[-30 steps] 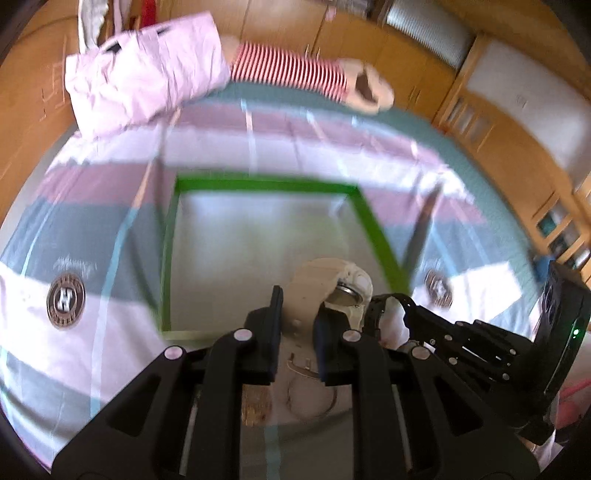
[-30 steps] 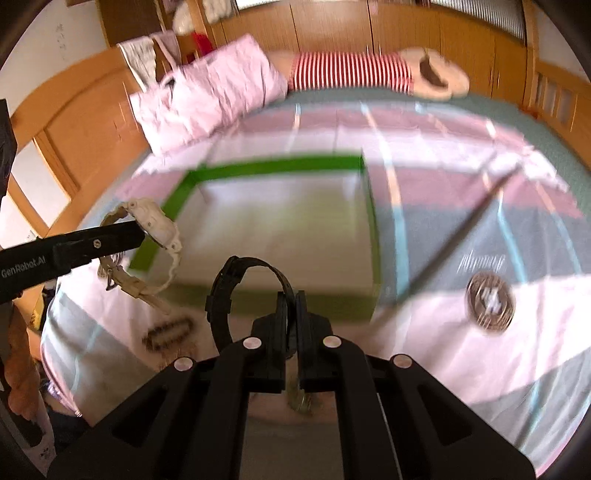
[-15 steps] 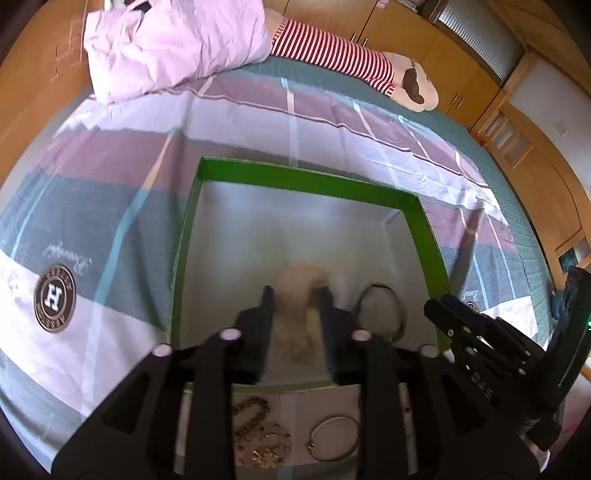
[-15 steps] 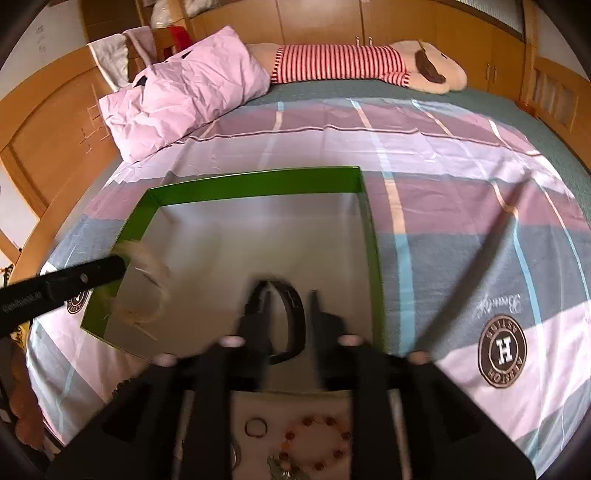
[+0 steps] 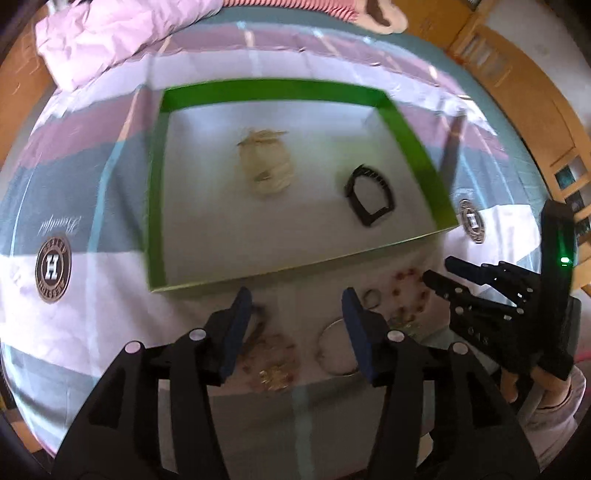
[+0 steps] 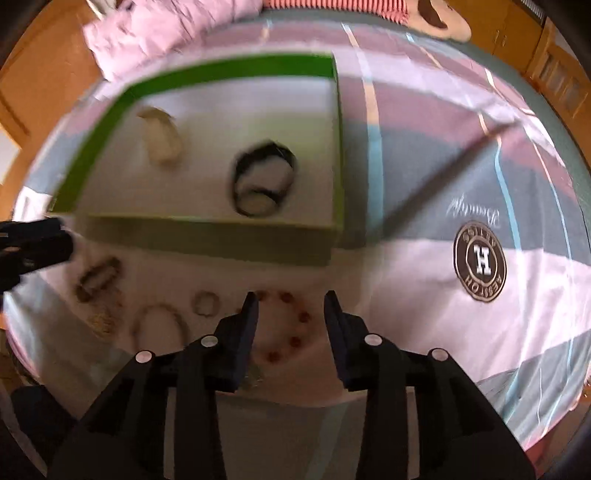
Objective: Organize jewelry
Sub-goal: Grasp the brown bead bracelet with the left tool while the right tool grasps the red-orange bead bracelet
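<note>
A green-walled box (image 5: 406, 125) (image 6: 199, 74) sits on the bed. Inside lie a cream watch (image 5: 266, 166) (image 6: 160, 140) and a black watch (image 5: 369, 195) (image 6: 264, 181). My left gripper (image 5: 297, 306) is open and empty, above loose jewelry in front of the box: a silver bangle (image 5: 332, 350), a gold chain pile (image 5: 273, 365), a small ring (image 5: 371, 297). My right gripper (image 6: 290, 304) is open and empty over a red bead bracelet (image 6: 291, 328); it also shows in the left wrist view (image 5: 436, 273).
A striped bedspread with round logo patches (image 5: 53, 269) (image 6: 480, 262) covers the bed. A pink pillow (image 5: 110, 33) and a striped plush toy lie at the far end. Wooden cabinets surround the bed. A dark bracelet (image 6: 98, 277) lies at left.
Both grippers opened and let go of the watches, which now lie in the box. Both grippers pulled back to the near side, over the loose jewelry.
</note>
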The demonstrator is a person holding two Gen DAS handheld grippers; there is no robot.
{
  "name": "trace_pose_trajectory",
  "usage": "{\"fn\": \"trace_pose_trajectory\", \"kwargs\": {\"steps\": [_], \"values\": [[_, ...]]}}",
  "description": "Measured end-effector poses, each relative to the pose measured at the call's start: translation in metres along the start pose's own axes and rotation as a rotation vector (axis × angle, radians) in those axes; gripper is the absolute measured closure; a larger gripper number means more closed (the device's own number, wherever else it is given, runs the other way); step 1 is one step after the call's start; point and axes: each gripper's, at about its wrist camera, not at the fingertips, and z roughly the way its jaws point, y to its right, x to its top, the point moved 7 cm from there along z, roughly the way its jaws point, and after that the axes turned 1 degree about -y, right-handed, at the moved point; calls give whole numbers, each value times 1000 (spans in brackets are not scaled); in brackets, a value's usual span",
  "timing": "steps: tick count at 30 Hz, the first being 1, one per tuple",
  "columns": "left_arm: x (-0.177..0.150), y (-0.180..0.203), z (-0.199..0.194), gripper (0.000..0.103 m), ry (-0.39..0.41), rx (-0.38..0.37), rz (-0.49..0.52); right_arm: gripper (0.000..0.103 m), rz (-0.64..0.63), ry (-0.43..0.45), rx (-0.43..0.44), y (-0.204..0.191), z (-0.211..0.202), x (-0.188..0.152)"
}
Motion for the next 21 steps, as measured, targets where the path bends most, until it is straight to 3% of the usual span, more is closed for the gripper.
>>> {"fn": "trace_pose_trajectory", "kwargs": {"steps": [4, 6, 8, 11, 16, 21], "values": [[-5, -30, 10, 45, -61, 44, -78, 65, -3, -65, -26, 2, 20, -8], [-9, -40, 15, 45, -89, 59, -109, 71, 3, -69, -23, 1, 24, -10], [-14, -47, 19, 45, -108, 71, -126, 96, 9, -58, 3, -2, 21, -10], [-17, -51, 24, 45, -123, 90, -119, 96, 22, -18, 79, -11, 12, -7], [-22, -57, 34, 45, -158, 137, -109, 96, -10, 18, 71, -20, 4, -6], [-26, -64, 48, 56, -198, 207, -102, 96, -3, -13, 63, -23, 12, -10]]}}
